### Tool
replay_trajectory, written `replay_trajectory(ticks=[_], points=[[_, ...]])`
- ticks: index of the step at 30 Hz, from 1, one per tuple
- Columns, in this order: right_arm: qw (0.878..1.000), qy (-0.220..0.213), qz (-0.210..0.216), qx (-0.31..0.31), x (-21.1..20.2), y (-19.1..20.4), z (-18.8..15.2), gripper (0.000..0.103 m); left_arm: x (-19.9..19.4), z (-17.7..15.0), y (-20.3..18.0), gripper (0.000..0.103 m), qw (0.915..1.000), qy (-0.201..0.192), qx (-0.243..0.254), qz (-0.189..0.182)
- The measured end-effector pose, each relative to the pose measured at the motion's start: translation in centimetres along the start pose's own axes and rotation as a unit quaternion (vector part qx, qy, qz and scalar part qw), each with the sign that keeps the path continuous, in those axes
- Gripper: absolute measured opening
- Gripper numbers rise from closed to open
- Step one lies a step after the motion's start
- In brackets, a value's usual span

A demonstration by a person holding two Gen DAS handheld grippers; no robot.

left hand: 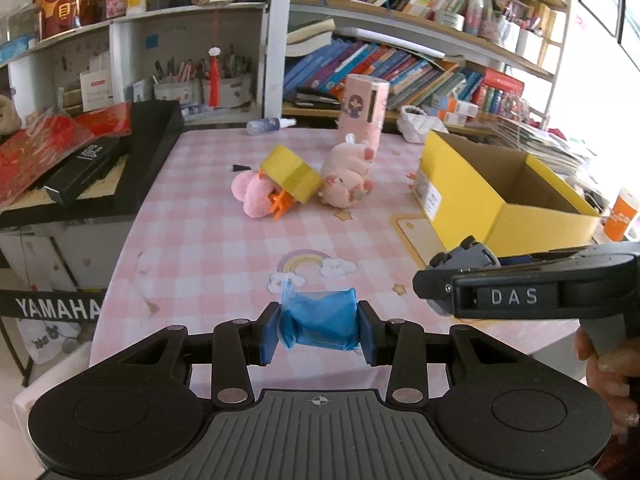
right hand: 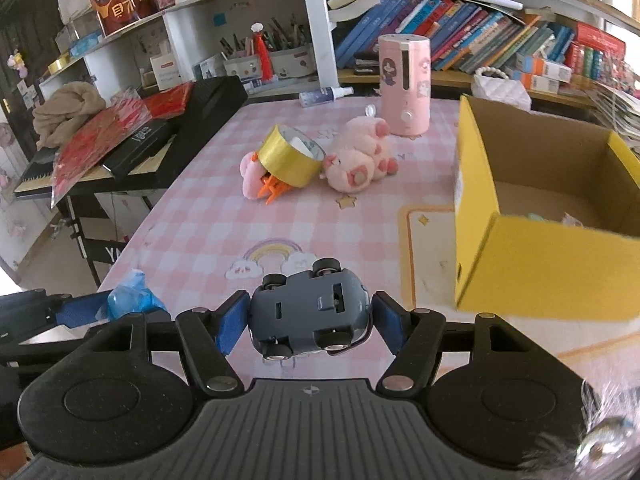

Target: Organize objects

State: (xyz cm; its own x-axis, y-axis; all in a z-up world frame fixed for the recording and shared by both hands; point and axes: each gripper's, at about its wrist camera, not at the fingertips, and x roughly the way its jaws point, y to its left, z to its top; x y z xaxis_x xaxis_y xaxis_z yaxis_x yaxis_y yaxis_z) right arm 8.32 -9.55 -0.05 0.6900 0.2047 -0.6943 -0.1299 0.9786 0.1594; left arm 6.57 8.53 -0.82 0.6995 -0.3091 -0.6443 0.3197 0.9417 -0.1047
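Both loads hang above the table (right hand: 200, 216), probably bound for the yellow box (right hand: 532, 264) at the right, which stands open-topped. The left gripper (left hand: 319, 330) is clamped on a blue packet (left hand: 320, 322). The right gripper (right hand: 310, 320) pinches a grey toy car (right hand: 310, 312), upside down, by its ends.

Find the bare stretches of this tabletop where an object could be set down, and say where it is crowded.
Free: the near strip around the rainbow print, and the gap between it and the yellow box. Crowded: mid-table, where the tape roll and pink plush pig cluster before the pink canister.
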Motion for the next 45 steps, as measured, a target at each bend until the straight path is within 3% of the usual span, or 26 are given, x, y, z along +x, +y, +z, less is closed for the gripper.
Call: replay_trajectory(ticks=[13,25,39,45], points=[[0.996,-0.004,-0.049,0.070,-4.8,-2.1,-5.4,0.064,-1.8,-2.1,-4.2,0.038,0.9955,0.009,0.069,-0.064],[0.983,-0.020,-0.123,0.136,-9.1,-6.1,-8.1,0.064,-0.8,-1.9,-9.2,0.038,0.9813,0.010,0.132,-0.139],[0.968,-0.028,-0.169,0.183,-11.2,-10.9,-9.3,0.064,1.0,-1.0,-14.3,0.037,0.9673,0.012,0.173,-0.185],[0.966,-0.028,-0.176,0.189,-11.2,-13.2,-8.7,0.064,2.1,0.3,-15.8,0.037,0.9664,0.003,0.173,-0.190]])
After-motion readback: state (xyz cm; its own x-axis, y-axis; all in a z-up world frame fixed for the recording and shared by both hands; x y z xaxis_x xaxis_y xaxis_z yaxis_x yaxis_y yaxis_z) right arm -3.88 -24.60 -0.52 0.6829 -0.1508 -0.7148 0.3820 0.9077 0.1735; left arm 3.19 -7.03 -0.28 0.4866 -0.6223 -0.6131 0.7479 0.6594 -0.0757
